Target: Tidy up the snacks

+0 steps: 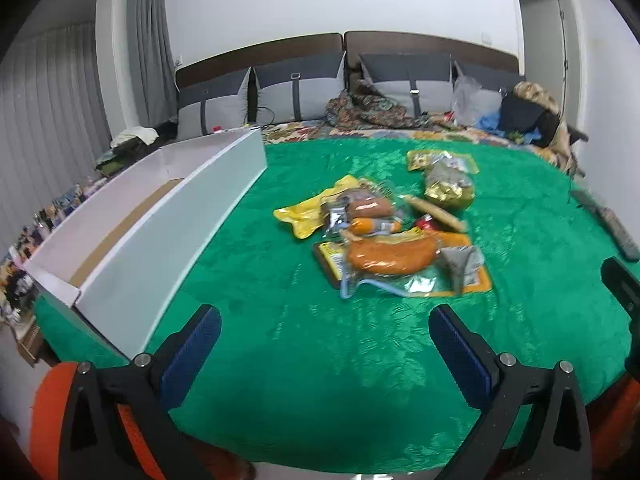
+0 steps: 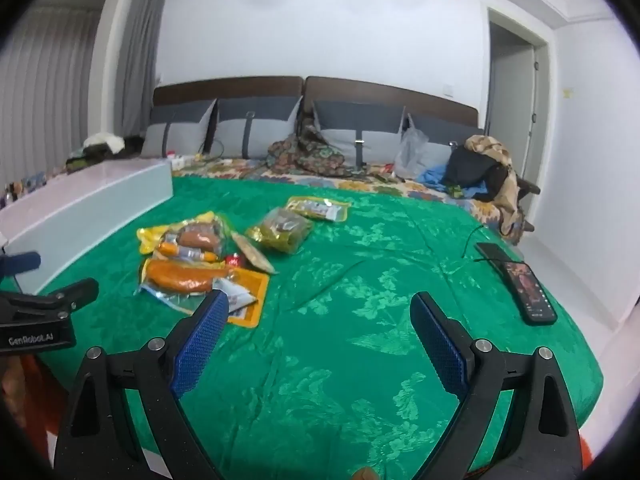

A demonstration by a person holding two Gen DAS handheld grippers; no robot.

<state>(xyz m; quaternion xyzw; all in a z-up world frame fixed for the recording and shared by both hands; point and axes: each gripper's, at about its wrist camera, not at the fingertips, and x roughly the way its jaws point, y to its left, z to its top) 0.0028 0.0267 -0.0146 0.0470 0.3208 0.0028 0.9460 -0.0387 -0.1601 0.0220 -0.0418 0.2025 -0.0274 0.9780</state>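
Note:
A heap of snack packets [image 1: 384,224] lies on the green cloth: a large orange sausage pack [image 1: 390,258], smaller sausages in clear wrap [image 1: 366,212], a yellow bag [image 1: 308,216] and a gold-green bag [image 1: 448,186]. The same heap [image 2: 200,256] sits at the left in the right wrist view. A long white box [image 1: 160,236] stands open at the left. My left gripper [image 1: 324,344] hovers open over bare cloth, short of the heap. My right gripper [image 2: 320,336] is open too, to the right of the heap; its left finger [image 2: 200,340] overlaps the nearest packet in view.
Two phones [image 2: 524,288] lie near the cloth's right edge. Pillows [image 1: 300,92], a patterned blanket [image 1: 368,110], a plastic bag and dark clothes crowd the headboard end. The left gripper's body [image 2: 44,308] shows at the right wrist view's left edge. Bare green cloth [image 2: 360,320] spreads right of the heap.

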